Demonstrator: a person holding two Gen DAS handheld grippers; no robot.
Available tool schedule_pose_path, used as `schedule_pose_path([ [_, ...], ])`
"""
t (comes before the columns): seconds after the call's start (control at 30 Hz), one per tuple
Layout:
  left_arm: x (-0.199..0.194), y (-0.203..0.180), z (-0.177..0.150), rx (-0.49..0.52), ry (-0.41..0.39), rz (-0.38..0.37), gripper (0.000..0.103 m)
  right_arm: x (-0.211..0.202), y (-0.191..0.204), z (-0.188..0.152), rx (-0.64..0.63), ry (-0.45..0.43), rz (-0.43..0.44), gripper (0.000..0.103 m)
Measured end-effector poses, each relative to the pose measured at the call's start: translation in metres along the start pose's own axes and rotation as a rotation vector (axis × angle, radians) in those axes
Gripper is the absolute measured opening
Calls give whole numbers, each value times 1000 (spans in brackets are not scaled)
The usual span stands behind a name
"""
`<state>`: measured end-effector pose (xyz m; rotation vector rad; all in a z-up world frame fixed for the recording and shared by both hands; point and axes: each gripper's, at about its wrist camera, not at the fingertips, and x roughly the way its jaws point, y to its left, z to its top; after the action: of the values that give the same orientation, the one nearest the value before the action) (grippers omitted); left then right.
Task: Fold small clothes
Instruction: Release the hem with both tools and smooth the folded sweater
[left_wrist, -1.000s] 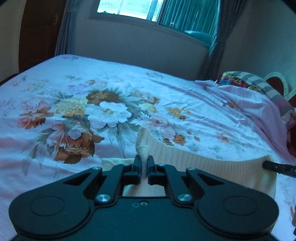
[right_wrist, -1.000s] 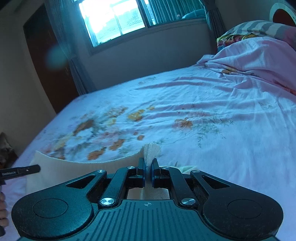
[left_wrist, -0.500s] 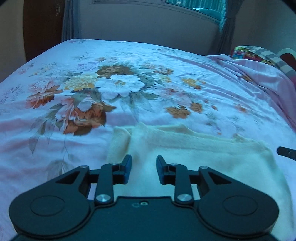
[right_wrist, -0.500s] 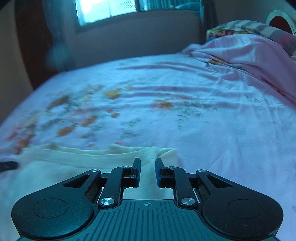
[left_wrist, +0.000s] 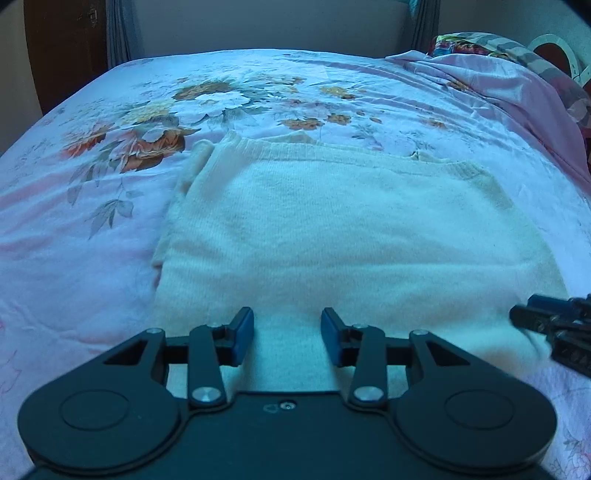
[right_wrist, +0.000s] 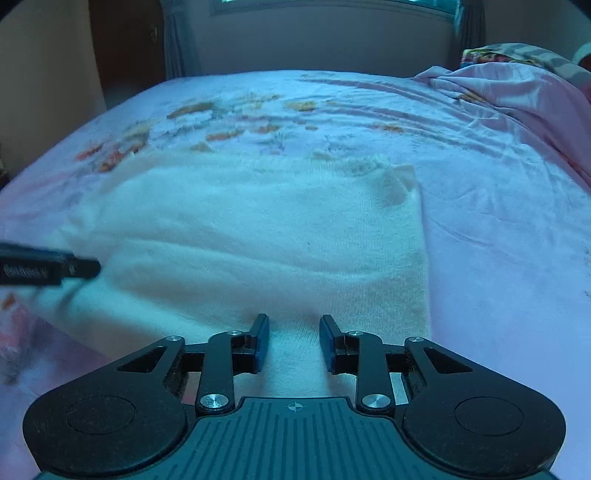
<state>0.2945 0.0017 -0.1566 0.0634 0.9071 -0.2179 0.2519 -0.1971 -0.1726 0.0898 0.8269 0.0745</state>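
A cream knitted garment (left_wrist: 351, 236) lies folded flat on the flowered bedsheet (left_wrist: 92, 221), its ribbed edge at the far side. My left gripper (left_wrist: 287, 334) hovers over its near left part, jaws opening, nothing pinched between them. In the right wrist view the same garment (right_wrist: 258, 236) spreads out ahead. My right gripper (right_wrist: 293, 339) stands over the garment's near right part, jaws opening, with only the cloth lying below the gap. Each gripper's tip shows at the edge of the other's view.
A rumpled pink cover (left_wrist: 517, 96) and striped pillows (left_wrist: 491, 40) lie at the far right of the bed. Beyond the bed are a wall, curtains (right_wrist: 177, 40) and a dark wooden door (left_wrist: 62, 48). The sheet (right_wrist: 498, 221) right of the garment is bare.
Both grippers held pinched corners of the garment a second ago. They have let go and drawn back toward me, and the garment now lies flat with its ribbed edge folded to the far side.
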Motion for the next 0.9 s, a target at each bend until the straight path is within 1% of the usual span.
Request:
schedule_pose_path([
  [0.03, -2, 0, -2, -2, 1, 4, 38, -9, 2, 0, 3, -29, 13, 29],
  [0.07, -2, 0, -3, -6, 3, 8, 38, -11, 6, -2, -12, -34, 11, 29],
  [0.1, -2, 1, -5, -11, 2, 11, 39, -8, 9, -4, -37, -12, 2, 29],
  [0.13, -2, 1, -7, -10, 1, 16, 39, 1, 10, -8, -54, 35, -13, 29],
  [0.17, -2, 1, -9, -3, 0, 22, 40, 7, 10, -13, -64, 50, -18, 29],
  [0.27, -7, -2, -12, 0, 3, 34, 40, -2, 10, -11, -42, 45, -26, 29],
  [0.37, -11, -6, -12, 3, -1, 36, 40, -15, 18, -1, -20, -12, -2, 29],
  [0.47, -12, -10, -13, -1, -9, 30, 40, -13, 33, 3, -25, -21, 18, 29],
  [0.53, -10, -11, -17, 5, -4, 26, 42, -9, 44, 2, -33, -20, 26, 29],
  [0.6, -8, -10, -23, 23, -8, 23, 44, 2, 55, -6, -64, 21, 39, 29],
  [0.63, -8, -9, -25, 37, -11, 26, 46, 9, 60, -13, -105, 51, 28, 29],
  [0.7, -12, -6, -26, 36, -8, 24, 45, 8, 66, -22, -173, 33, 3, 30],
  [0.77, -24, 3, -23, -16, -25, 18, 43, 2, 63, -22, -157, 41, 20, 30],
  [0.8, -30, 11, -21, -50, -44, 8, 45, -2, 58, -19, -128, 32, 36, 30],
  [0.87, -36, 28, -11, -105, -64, 5, 55, -13, 48, -12, -54, -15, 73, 30],
  [0.9, -36, 37, -5, -130, -68, 4, 68, -16, 44, -7, -31, -27, 80, 30],
])
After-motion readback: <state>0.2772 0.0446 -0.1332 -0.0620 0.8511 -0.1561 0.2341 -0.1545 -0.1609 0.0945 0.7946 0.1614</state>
